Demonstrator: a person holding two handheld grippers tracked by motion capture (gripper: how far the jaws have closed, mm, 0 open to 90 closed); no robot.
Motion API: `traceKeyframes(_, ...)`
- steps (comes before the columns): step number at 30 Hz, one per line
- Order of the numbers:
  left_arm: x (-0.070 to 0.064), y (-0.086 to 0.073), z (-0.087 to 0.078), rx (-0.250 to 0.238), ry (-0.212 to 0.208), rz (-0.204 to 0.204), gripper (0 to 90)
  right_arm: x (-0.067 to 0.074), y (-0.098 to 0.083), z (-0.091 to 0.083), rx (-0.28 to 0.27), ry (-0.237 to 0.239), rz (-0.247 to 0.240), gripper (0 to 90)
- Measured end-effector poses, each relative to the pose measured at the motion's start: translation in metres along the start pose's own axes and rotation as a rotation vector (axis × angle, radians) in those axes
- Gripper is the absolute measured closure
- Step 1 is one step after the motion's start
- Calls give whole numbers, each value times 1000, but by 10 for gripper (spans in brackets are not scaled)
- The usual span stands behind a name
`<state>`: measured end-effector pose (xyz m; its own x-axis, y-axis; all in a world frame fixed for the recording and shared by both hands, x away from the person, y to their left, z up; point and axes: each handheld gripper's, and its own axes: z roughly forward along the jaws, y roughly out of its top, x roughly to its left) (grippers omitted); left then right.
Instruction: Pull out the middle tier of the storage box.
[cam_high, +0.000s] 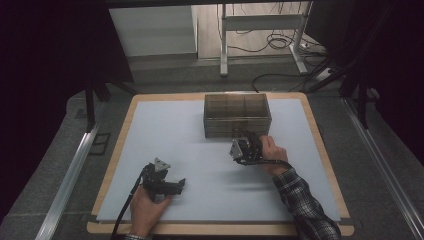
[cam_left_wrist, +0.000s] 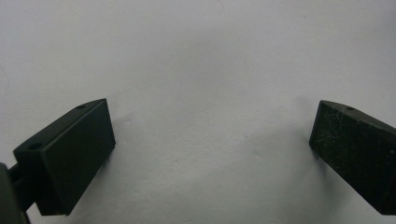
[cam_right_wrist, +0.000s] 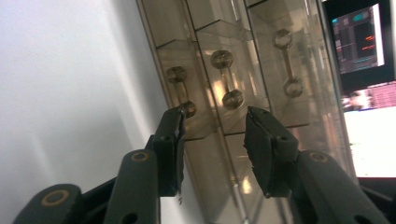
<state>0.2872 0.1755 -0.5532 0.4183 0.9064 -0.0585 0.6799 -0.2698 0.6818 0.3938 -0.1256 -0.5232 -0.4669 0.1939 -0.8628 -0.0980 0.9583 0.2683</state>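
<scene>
A smoky clear plastic drawer box (cam_high: 237, 114) stands at the far middle of the pale mat (cam_high: 200, 150). My right gripper (cam_high: 241, 136) is held close to its front face, tilted on its side. In the right gripper view the box front (cam_right_wrist: 261, 56) shows three drawers, each with a dumbbell-shaped handle. My right gripper (cam_right_wrist: 215, 121) stands open, its jaws reaching either side of the middle handle (cam_right_wrist: 226, 79) without touching it. The left fingertip is by the lower knob of the neighbouring handle (cam_right_wrist: 181, 91). My left gripper (cam_high: 177, 185) rests low on the mat near the front edge. My left gripper (cam_left_wrist: 212, 140) is wide open with bare mat between its fingers.
The mat lies on a wooden tabletop (cam_high: 320, 150) with a carpeted floor around it. Behind the table are white desk legs (cam_high: 223, 45) and loose cables (cam_high: 280, 40). A lit screen (cam_right_wrist: 362, 37) shows beyond the box in the right gripper view.
</scene>
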Motion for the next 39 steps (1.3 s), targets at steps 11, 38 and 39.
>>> traceKeyframes(11,0,0,0,0,0,0,0,6,10,12,54,-104,-130,687)
traceKeyframes(38,0,0,0,0,0,1,0,15,12,15,59,-166,-223,797)
traceKeyframes(39,0,0,0,1,0,0,0,14,13,13,66,-153,-232,797)
